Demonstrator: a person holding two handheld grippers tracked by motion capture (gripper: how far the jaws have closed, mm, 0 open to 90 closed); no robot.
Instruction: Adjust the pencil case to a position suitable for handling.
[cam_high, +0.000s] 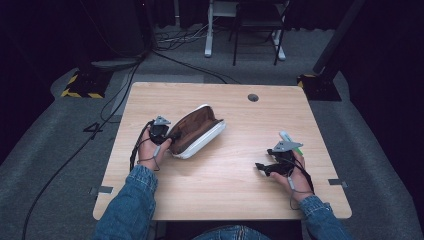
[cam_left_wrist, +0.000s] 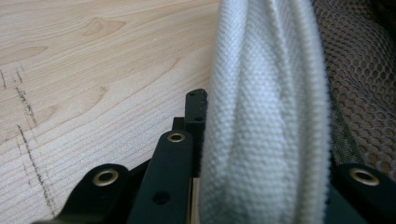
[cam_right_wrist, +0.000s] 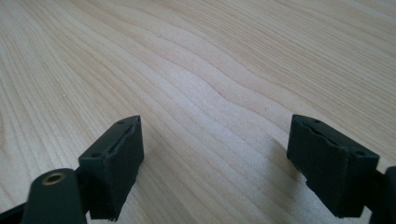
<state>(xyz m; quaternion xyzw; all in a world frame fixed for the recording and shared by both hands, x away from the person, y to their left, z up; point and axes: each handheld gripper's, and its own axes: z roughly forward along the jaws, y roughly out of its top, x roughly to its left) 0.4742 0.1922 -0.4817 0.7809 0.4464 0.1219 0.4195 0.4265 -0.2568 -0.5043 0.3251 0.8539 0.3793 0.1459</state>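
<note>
Pouch (cam_high: 197, 132), white outside, brown mesh-lined (unzipped), pinched at its rim by left claw (cam_high: 170, 136); right claw (cam_high: 261, 167) gapes empty.

White pouch (cam_left_wrist: 266, 116) edge cut off top and bottom in left gripper view, hiding one jaw; mesh lining (cam_left_wrist: 359, 79) blurred. Pen-like item (cam_high: 291, 141) beside right gripper (cam_high: 264, 168) too small to identify.
</note>
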